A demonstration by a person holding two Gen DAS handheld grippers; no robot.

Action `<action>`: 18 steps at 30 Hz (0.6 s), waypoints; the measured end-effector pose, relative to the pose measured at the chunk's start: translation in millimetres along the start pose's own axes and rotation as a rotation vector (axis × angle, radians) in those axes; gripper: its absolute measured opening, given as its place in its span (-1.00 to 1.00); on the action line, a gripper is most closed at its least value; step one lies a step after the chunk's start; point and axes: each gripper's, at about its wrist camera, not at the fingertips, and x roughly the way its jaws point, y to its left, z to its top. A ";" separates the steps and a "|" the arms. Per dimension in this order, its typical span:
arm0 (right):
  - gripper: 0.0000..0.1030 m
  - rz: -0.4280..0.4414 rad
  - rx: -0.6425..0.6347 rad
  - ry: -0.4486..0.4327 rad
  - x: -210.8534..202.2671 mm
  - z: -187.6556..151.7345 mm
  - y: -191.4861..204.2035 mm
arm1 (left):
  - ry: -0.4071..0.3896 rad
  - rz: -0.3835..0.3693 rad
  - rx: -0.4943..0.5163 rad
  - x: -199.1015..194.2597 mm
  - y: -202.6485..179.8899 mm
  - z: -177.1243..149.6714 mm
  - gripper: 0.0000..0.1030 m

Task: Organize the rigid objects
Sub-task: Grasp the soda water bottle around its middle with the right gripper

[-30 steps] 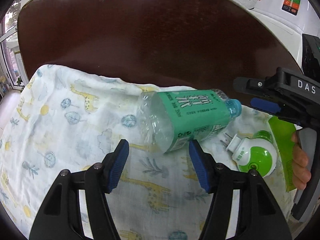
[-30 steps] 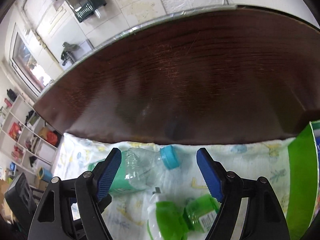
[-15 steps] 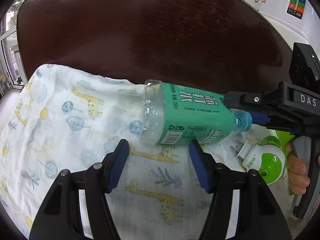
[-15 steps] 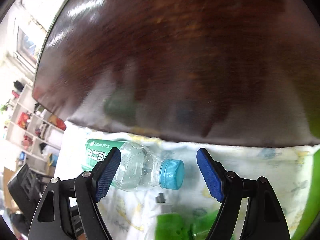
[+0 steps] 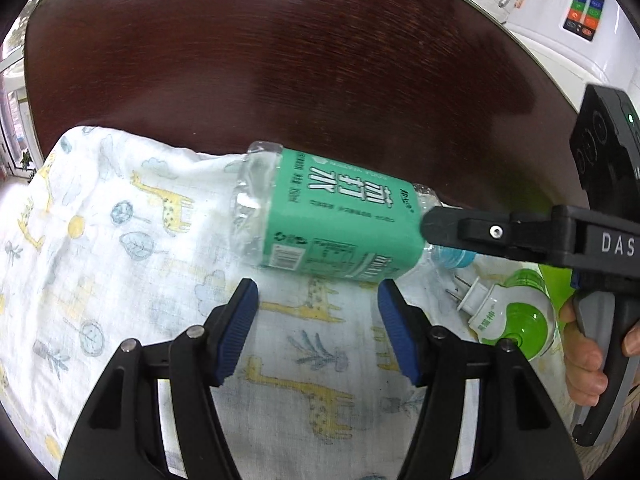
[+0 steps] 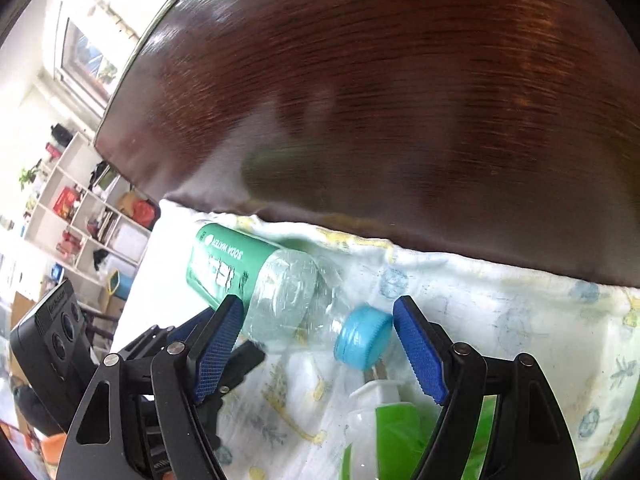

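Note:
A clear plastic bottle with a green label [image 5: 340, 232] and a blue cap [image 6: 362, 336] lies on its side on a giraffe-print cloth [image 5: 120, 264]. My left gripper [image 5: 318, 328] is open, just short of the bottle's body. My right gripper [image 6: 316, 344] is open with its jaws on either side of the bottle's neck and cap, not closed on it. It shows from the side in the left wrist view [image 5: 444, 232]. A green and white plug-in device [image 5: 508, 316] lies right of the bottle, below the cap in the right wrist view [image 6: 384, 412].
The cloth lies at the near edge of a dark wooden table [image 5: 320, 80]. A green flat object [image 6: 628, 420] sits at the far right of the cloth. A white appliance with coloured buttons [image 5: 580, 20] stands beyond the table. Shelves [image 6: 80, 216] stand at the left.
The right gripper has moved forward so its jaws now straddle the bottle's neck and cap. The left gripper has edged closer to the bottle. The bottle has shifted slightly.

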 end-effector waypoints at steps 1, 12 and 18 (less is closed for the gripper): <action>0.54 -0.005 0.015 -0.004 -5.8 -2.2 -7.5 | 0.000 0.004 -0.010 -0.7 4.7 0.0 0.19; 0.54 0.000 0.018 -0.002 -10.5 -3.3 -17.1 | -0.026 0.063 -0.036 -9.1 22.3 8.4 0.43; 0.54 -0.006 0.036 -0.009 -14.8 -4.6 -20.1 | -0.023 0.043 -0.043 -17.6 32.6 8.7 0.48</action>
